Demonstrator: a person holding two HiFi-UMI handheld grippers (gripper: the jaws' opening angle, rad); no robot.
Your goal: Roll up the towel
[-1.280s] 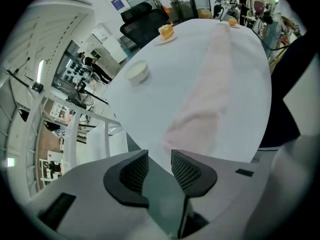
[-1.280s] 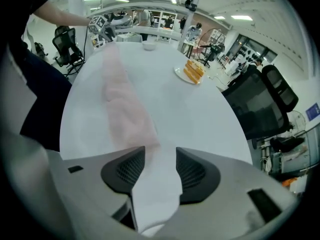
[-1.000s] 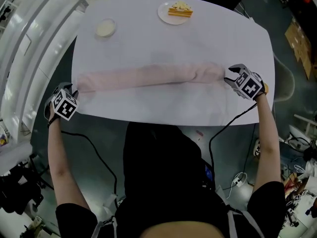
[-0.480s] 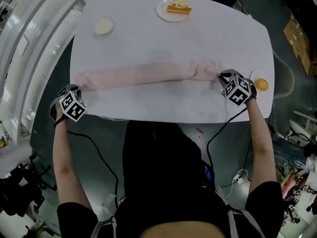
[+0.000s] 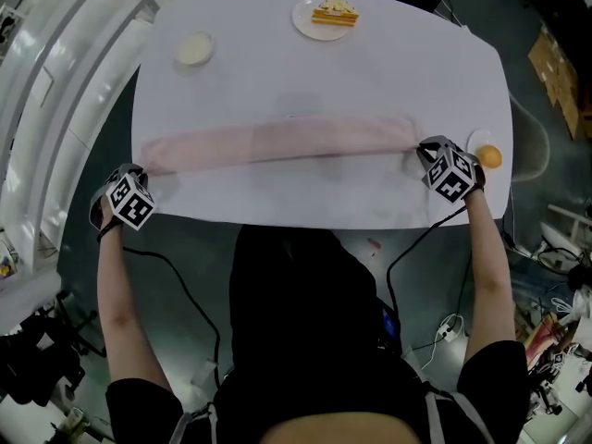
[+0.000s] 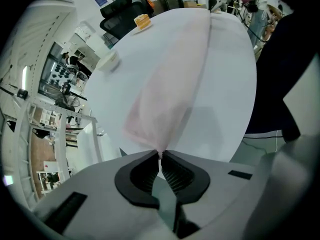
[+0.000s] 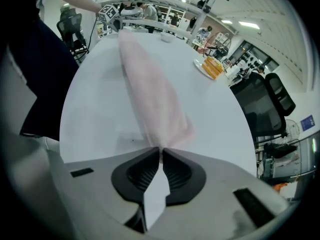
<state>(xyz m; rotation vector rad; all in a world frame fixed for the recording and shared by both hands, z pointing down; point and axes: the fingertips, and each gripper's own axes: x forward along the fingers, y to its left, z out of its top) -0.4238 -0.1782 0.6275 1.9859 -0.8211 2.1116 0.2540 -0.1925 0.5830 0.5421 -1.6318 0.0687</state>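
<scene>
A broad white table (image 5: 370, 72) with rounded corners stands on a dark grey floor (image 5: 176, 350); in the head view a glossy white rack (image 5: 46, 91) runs along its 9 to 10 o'clock side, brown cardboard boxes (image 5: 555, 72) lie at 2 o'clock, and loose cables (image 5: 444, 331) and clutter are strewn at 4 to 5 o'clock. In the right gripper view a black office chair (image 7: 267, 106) stands beyond the table at 3 o'clock, and bright strip lights (image 7: 248, 24) hang from the ceiling of a large open workroom at 1 o'clock.
</scene>
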